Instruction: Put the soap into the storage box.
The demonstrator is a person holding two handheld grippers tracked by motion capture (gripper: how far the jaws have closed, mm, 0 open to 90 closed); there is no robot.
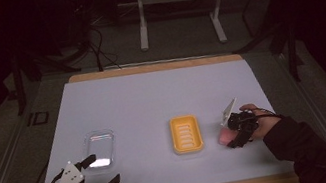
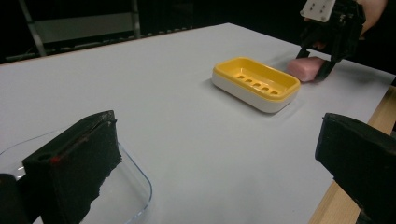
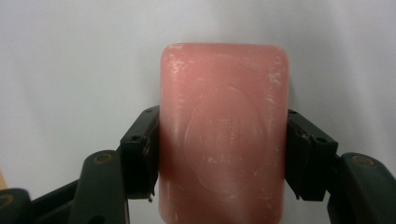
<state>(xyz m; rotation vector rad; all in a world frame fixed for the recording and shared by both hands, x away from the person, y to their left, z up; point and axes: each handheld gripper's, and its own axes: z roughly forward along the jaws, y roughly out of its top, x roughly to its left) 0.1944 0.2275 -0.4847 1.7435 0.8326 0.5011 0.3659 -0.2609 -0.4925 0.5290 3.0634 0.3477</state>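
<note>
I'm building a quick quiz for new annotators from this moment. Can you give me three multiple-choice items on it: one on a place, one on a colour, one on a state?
1. Where does the yellow soap dish sit?
A. between the clear lid and the pink soap
B. on top of the clear lid
C. at the table's far edge

2. What colour is the soap?
A. green
B. pink
C. white

3. How does the left gripper stand?
A. shut on the lid
B. shut on the soap
C. open, holding nothing

Answers:
1 A: in the high view the clear lid lies to its left and the soap to its right.
2 B: the right gripper closes on a pink bar.
3 C: its jaws stand wide apart.
</note>
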